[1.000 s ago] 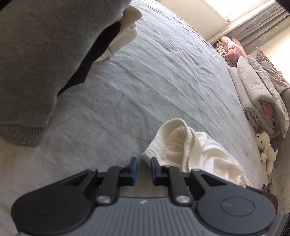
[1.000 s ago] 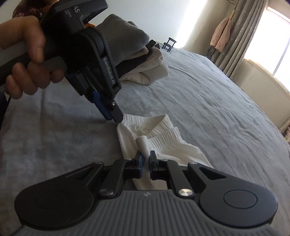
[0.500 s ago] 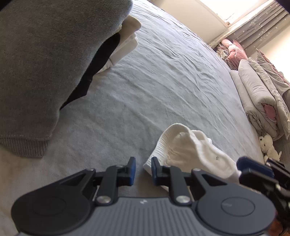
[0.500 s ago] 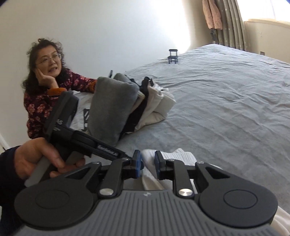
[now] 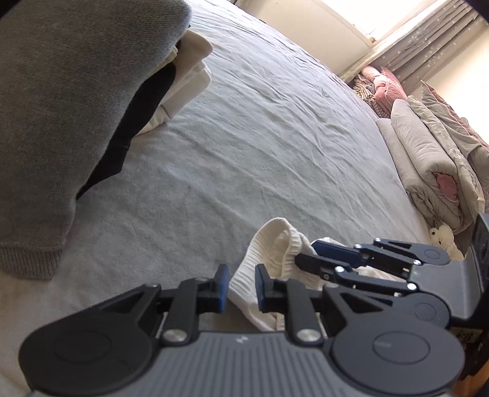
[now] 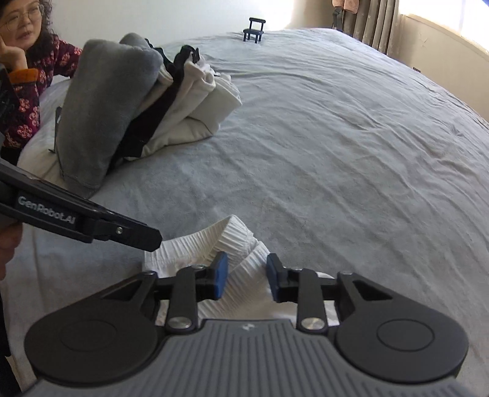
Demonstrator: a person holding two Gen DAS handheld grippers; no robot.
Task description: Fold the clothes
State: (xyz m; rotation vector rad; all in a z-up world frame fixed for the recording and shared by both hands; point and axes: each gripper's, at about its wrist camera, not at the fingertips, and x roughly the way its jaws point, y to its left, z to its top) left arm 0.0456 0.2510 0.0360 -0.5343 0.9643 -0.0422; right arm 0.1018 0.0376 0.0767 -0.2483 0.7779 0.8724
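Observation:
A white garment with a ribbed elastic waistband (image 5: 275,253) (image 6: 235,241) lies bunched on the grey bed sheet (image 5: 244,137) (image 6: 336,137). My left gripper (image 5: 241,287) is open, and a fold of the waistband sits in the gap between its blue pads. My right gripper (image 6: 247,279) is open wider, with another ribbed fold lying between its fingers. In the left wrist view the right gripper (image 5: 305,256) comes in from the right and straddles the waistband. In the right wrist view the left gripper's fingertips (image 6: 149,238) touch the band's left end.
A leaning pile of folded clothes (image 5: 61,107) (image 6: 107,107), grey, black and cream, stands just left of the garment. A seated person (image 6: 27,76) is behind it. A small black stand (image 6: 253,29) sits far back. A rolled duvet (image 5: 428,158) and plush toy (image 5: 443,238) lie at the bed's right.
My right gripper was shut on a fold of the white garment a second ago; it has since opened and lowered onto the waistband. The left gripper edged right, over the band.

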